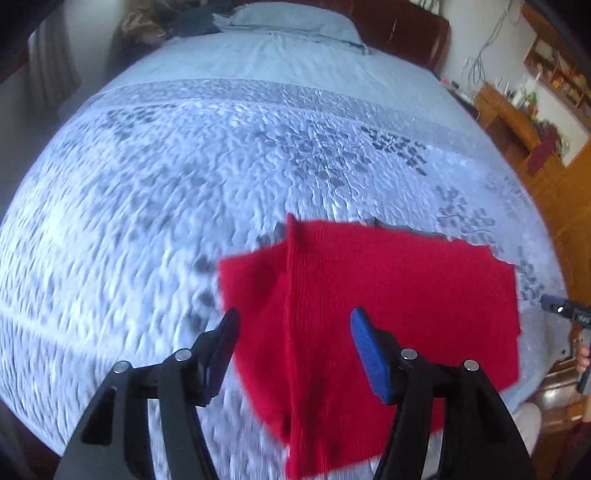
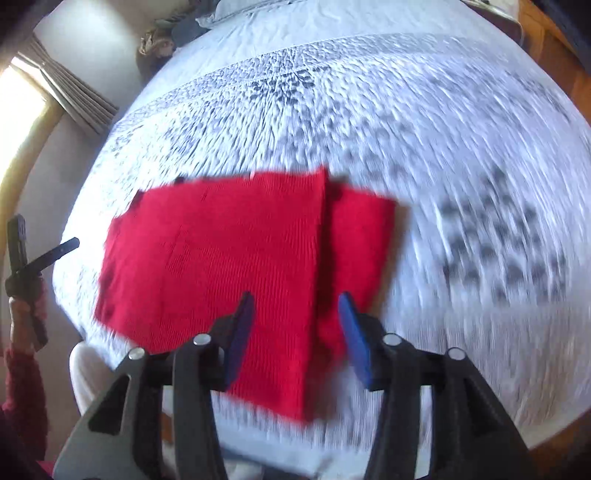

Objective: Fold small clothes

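Notably, no brand, label or legible writing appears in either view, and no containers are in view.

Task item: one red knit garment (image 1: 369, 302), fine vertical ribbing, lying flat on the bedspread (image 1: 147, 206) near the bed's near edge. It is folded: a straight fold ridge runs from the far edge toward the camera, with one panel lapped over the other. In the right wrist view the same garment (image 2: 221, 266) shows the wide panel to the left and a narrower strip to the right of the ridge. Small dark marks sit along its far edge; their nature cannot be determined.

Support surface: pale quilted bedspread, puckered texture, grey leaf and block pattern in bands. A smooth pale sheet and a pillow (image 1: 291, 20) lie at the far end, in front of a dark brown headboard (image 1: 413, 33). Both views are motion-blurred.

Left gripper (image 1: 291, 332): black frame arms, blue ribbed pads, silver pivot pins. Jaws stand apart, above the garment; no cloth is between the pads and nothing is gripped.

Right gripper (image 2: 295, 317): same construction. Jaws stand apart, above the garment at the fold ridge; nothing is gripped.

Surroundings: wooden furniture (image 1: 509, 110) beside the bed; pleated curtain (image 2: 70, 88) at a bright window.
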A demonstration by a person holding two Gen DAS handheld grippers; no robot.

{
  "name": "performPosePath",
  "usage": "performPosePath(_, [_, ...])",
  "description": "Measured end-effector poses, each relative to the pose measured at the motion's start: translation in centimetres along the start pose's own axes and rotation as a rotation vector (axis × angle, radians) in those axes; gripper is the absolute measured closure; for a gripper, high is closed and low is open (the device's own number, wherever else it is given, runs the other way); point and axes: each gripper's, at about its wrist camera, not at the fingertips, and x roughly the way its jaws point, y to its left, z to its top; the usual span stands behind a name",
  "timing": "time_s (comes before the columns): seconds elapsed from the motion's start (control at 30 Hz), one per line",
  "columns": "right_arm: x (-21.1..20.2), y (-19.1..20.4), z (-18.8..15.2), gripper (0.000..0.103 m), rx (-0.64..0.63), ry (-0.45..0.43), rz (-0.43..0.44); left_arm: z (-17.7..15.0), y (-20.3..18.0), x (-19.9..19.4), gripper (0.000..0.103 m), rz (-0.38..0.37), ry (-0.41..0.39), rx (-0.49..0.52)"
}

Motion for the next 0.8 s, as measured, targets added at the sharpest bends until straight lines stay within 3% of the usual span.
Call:
performPosePath(0.03, [1.7,-0.2,1.9,0.053,0.014,0.016,0.005,1.6,-0.8,2.5,0.04,0.046,0.029,0.013])
performPosePath(0.13, [6.0,-1.4,5.4,0.053,0.063,0.071,-0.026,3.6,-1.0,7.3,0.042,0.084,0.103,-0.005])
performPosePath(0.27, [9.7,-2.8,8.4,0.054,0.103,0.119,-0.028,4.5,-0.5,10.9,0.043,0.052,0.138,-0.05])
performPosePath(0.3, [10.3,-3.1,8.6,0.053,0.108,0.124,-0.023,4.6,-0.6,11.4,0.05,0.048,0.139,-0.051])
performPosePath(0.33, [11.0,-3.4,9.1,0.06,0.112,0.135,-0.008,4.7,-0.7,11.9,0.064,0.044,0.146,-0.047])
performPosePath(0.43, [11.9,-3.1,9.8,0.099,0.087,0.144,0.029,4.7,-0.7,12.6,0.09,0.017,0.143,-0.038])
performPosePath(0.5, [11.3,-2.9,10.0,0.099,0.065,0.123,0.03,4.9,-0.4,11.9,0.097,0.011,0.122,-0.057])
performPosePath(0.6, [10.1,-3.0,10.3,0.099,0.074,0.065,0.034,5.0,0.6,11.4,0.099,0.025,0.104,-0.097])
performPosePath(0.7, [12.0,-3.9,10.1,0.099,0.107,0.112,-0.029,4.4,0.8,13.0,0.099,0.05,0.135,-0.082])
performPosePath(0.8, [12.7,-4.1,9.7,0.098,0.129,0.111,-0.035,4.4,0.3,12.9,0.098,0.074,0.13,-0.065])
